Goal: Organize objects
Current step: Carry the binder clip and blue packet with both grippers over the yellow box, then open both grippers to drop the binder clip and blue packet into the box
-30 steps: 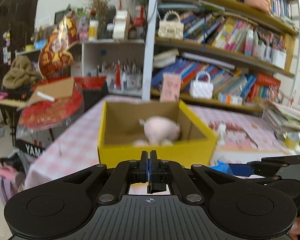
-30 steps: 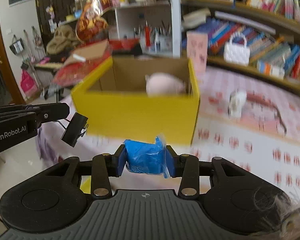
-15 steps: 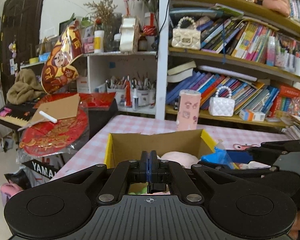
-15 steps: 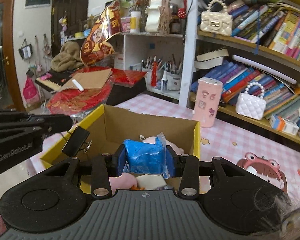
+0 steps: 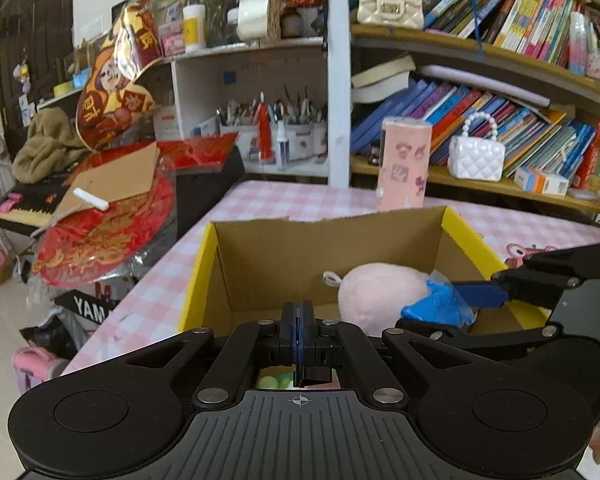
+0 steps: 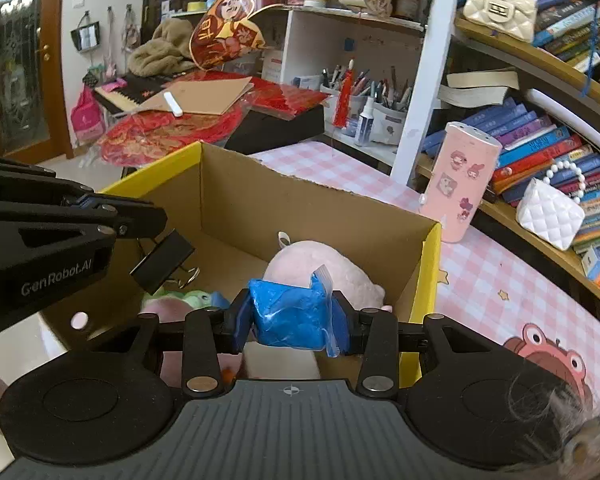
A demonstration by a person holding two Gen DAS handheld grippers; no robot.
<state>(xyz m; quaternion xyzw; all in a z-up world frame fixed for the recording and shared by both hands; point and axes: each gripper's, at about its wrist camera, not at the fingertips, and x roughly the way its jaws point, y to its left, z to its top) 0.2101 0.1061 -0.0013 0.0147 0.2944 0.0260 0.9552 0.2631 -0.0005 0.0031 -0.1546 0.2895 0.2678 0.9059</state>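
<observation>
A yellow cardboard box [image 5: 196, 280] [image 6: 428, 280] stands open on the pink checked table. Inside lie a pink plush toy [image 5: 380, 292] [image 6: 332, 268] and a green plush [image 6: 188, 300]. My left gripper [image 5: 299, 320] [image 6: 140, 220] is shut on a black binder clip [image 6: 162, 260], which hangs from its tips over the box's left half. My right gripper [image 6: 290, 320] [image 5: 452, 308] is shut on a blue plastic-wrapped packet [image 6: 288, 316] [image 5: 436, 304]. It holds the packet above the pink plush, just inside the box's near wall.
A pink sticker-covered canister [image 6: 464, 184] [image 5: 404, 164] stands on the table behind the box. A white quilted purse [image 6: 548, 212] and rows of books fill the shelves at the back right. Red decorations and cardboard [image 5: 112, 184] lie on a keyboard to the left.
Both grippers have moved forward from in front of the box to over its open top. Each keeps its grip, the left on the clip and the right on the blue packet.
</observation>
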